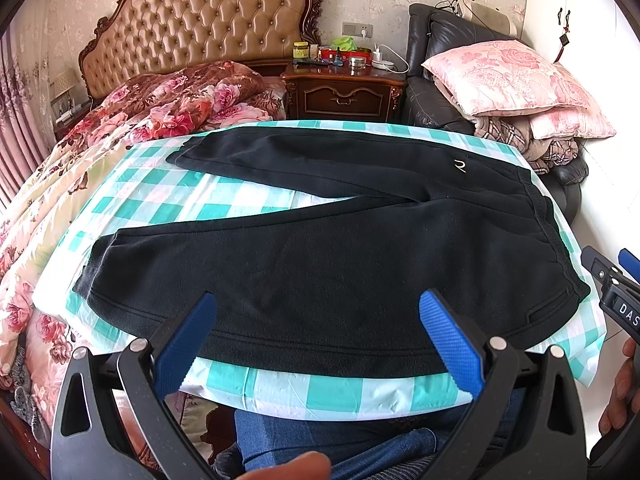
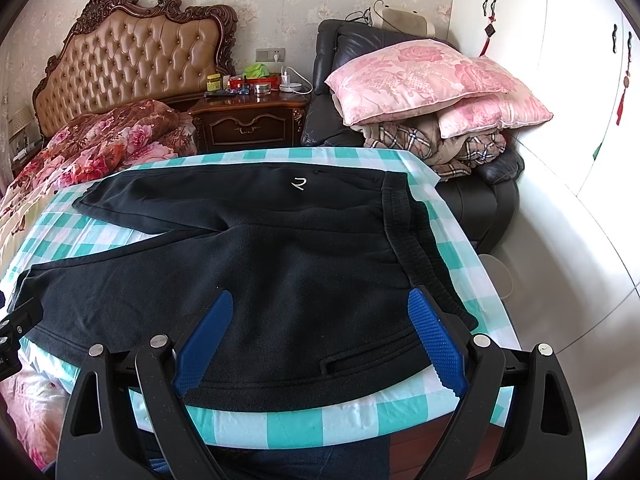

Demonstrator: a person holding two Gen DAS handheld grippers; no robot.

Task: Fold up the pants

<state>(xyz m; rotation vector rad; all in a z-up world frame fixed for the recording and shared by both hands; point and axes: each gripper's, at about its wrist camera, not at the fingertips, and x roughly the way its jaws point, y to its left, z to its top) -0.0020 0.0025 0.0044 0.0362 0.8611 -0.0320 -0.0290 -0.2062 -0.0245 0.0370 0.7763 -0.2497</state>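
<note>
The pants are black fleece, spread flat and unfolded on a worktop covered in a teal-and-white checked cloth. The two legs part in a V, with cuffs pointing left and the ribbed waistband at the right end. A small white logo sits on the far leg near the hip, and a slit pocket shows on the near leg close to the front edge.

The left tongs hang over the near leg, spread wide with nothing between the blue pads; whether the tips touch the fleece cannot be told. The right tongs are likewise wide open and empty, poised over the near hip, the right-side pad next to the waistband's near corner. Both point forward across the worktop from its near edge. In the left view the right tongs show at the right margin beyond the waistband, with part of the right hand below them.

Beyond the worktop lies a bed with a floral quilt and a tufted headboard, then a dark nightstand carrying jars and small items. To the right, pink pillows are stacked on a plaid blanket in a black armchair.
</note>
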